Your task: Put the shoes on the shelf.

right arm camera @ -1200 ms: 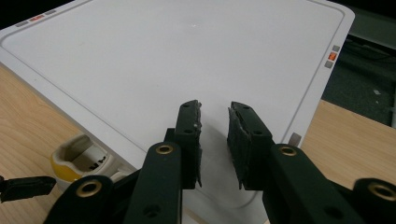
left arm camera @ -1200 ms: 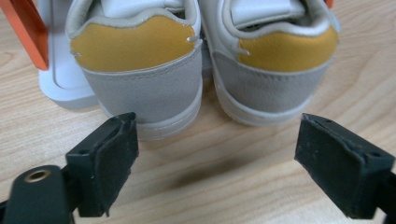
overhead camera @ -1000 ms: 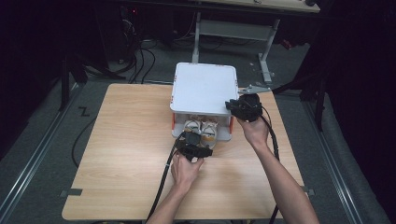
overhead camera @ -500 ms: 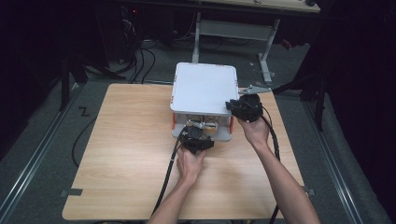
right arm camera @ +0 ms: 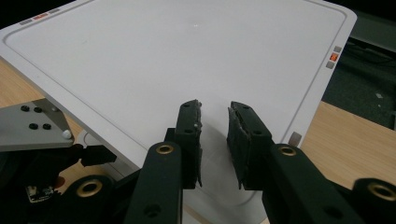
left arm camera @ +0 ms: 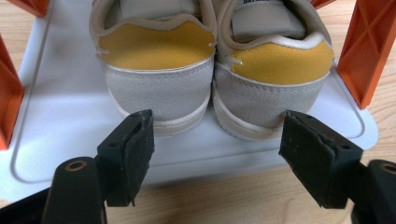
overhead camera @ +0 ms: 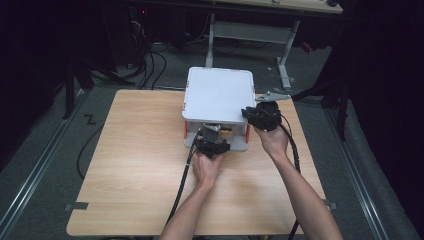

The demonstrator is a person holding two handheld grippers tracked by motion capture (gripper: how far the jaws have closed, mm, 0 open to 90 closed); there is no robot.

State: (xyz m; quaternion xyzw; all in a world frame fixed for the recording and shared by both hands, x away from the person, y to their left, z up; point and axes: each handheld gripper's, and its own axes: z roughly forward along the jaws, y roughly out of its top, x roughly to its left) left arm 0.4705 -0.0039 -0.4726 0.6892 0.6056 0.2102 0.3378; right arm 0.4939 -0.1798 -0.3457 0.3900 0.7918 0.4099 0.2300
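A pair of grey suede shoes with yellow heel tabs [left arm camera: 215,88] stands heels toward me on the lower white tray [left arm camera: 60,116] of a small two-tier rack. In the high view the shoes [overhead camera: 216,129] peek out under the rack's white top panel [overhead camera: 217,92]. My left gripper [left arm camera: 217,140] [overhead camera: 212,139] is open just in front of the heels. Its jaws have just been closing a little, with nothing pressed between them. My right gripper [right arm camera: 215,116] [overhead camera: 248,113] hovers over the top panel's near right corner, jaws a narrow gap apart and empty.
Orange posts [left arm camera: 369,51] hold up the rack at its corners and flank the shoes. The rack sits at the far middle of a wooden table [overhead camera: 140,165]. Cables [overhead camera: 182,180] trail from both grippers toward me. Table legs and cords lie on the dark floor beyond.
My left hand has moved forward to the rack's open front, up to the shoes' heels, and its jaws have narrowed slightly. The right hand has stayed at the top panel's corner.
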